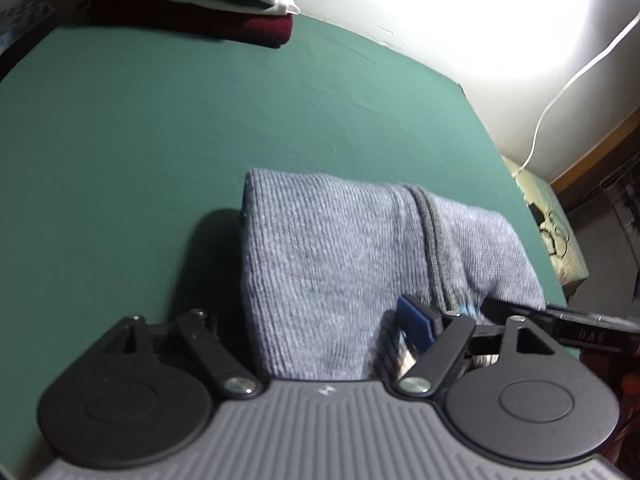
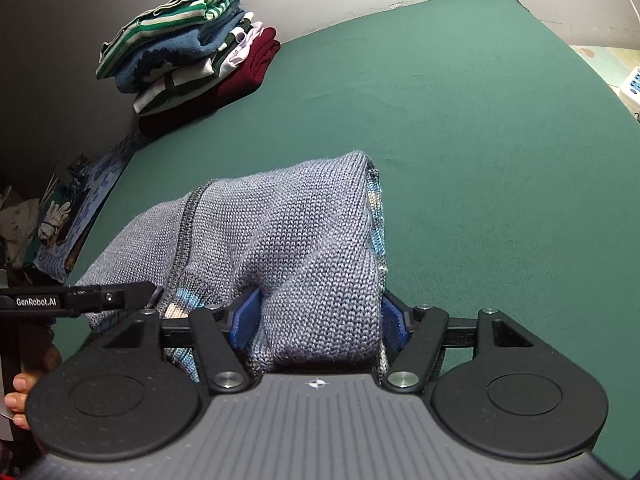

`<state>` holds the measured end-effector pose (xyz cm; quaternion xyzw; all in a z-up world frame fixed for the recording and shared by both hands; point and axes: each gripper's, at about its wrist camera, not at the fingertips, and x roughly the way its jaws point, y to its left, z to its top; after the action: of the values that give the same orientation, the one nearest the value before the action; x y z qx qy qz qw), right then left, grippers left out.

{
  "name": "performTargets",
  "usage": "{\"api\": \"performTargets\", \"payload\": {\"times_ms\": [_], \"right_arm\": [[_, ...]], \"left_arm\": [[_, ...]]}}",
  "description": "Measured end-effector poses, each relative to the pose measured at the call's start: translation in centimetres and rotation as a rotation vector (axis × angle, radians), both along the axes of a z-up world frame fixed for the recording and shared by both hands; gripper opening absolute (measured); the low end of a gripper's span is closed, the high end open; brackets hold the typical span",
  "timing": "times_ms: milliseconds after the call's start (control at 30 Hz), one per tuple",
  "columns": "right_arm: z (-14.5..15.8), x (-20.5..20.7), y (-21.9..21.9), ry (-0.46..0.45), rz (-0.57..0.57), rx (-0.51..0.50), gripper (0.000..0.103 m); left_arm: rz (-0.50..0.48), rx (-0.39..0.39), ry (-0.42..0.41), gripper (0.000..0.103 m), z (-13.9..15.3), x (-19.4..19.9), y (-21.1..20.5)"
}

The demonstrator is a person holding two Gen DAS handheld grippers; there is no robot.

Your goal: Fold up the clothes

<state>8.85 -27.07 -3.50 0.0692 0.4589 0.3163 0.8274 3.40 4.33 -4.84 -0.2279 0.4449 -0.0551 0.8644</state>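
A grey-blue knitted sweater (image 2: 288, 240) lay folded into a thick bundle on the green table cover (image 2: 460, 140), at the near edge of it, and everything else is placed from that sweater. A darker ribbed seam ran along its upper layer, and pale blue and cream stripes showed at its right fold and at its near left corner.

The right gripper (image 2: 320, 320) stood over the near end of the sweater. Its blue pads (image 2: 246, 314) were spread wide apart with the thick fold bulging up between them; the knit lay against both pads, but whether they pressed on it could not be told.

The left gripper (image 1: 320, 332) sat at the sweater's near left part. Only one blue pad (image 1: 416, 322) showed, on the right side of that view; the other was hidden under the knit. The fingers stood well apart, with cloth heaped between them, and a grip could not be confirmed. In the right wrist view the tip of this gripper reached in from the left, touching the sweater's near left corner, and bare fingers of the person's hand (image 2: 20, 396) showed below it.

Far beyond the sweater, at the back left corner of the cover, rested a stack of folded clothes (image 2: 188, 40): a dark red piece at the bottom, white and blue ones above, a green-and-white striped one on top. To the sweater's right, past the cover's edge, a white cable (image 1: 568, 92) hung down the wall.
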Motion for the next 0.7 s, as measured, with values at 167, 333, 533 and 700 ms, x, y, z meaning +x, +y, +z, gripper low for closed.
{"api": "performTargets", "payload": {"times_ms": [167,333,533,700], "right_arm": [[0.1,0.2,0.6,-0.013,0.017,-0.019,0.062],[0.1,0.2,0.4,-0.014,0.033,-0.005,0.050],[0.4,-0.1,0.0,-0.018,0.056,-0.008,0.043],[1.0,-0.6,0.4,-0.072,0.074,-0.044,0.038]], "left_arm": [[-0.016,0.027,0.000,0.073,0.1,0.8,-0.6],[-0.009,0.014,-0.009,0.058,0.1,0.4,-0.7],[-0.007,-0.005,-0.020,0.040,0.4,-0.2,-0.9],[0.005,0.017,-0.034,0.032,1.0,-0.3,-1.0]]}}
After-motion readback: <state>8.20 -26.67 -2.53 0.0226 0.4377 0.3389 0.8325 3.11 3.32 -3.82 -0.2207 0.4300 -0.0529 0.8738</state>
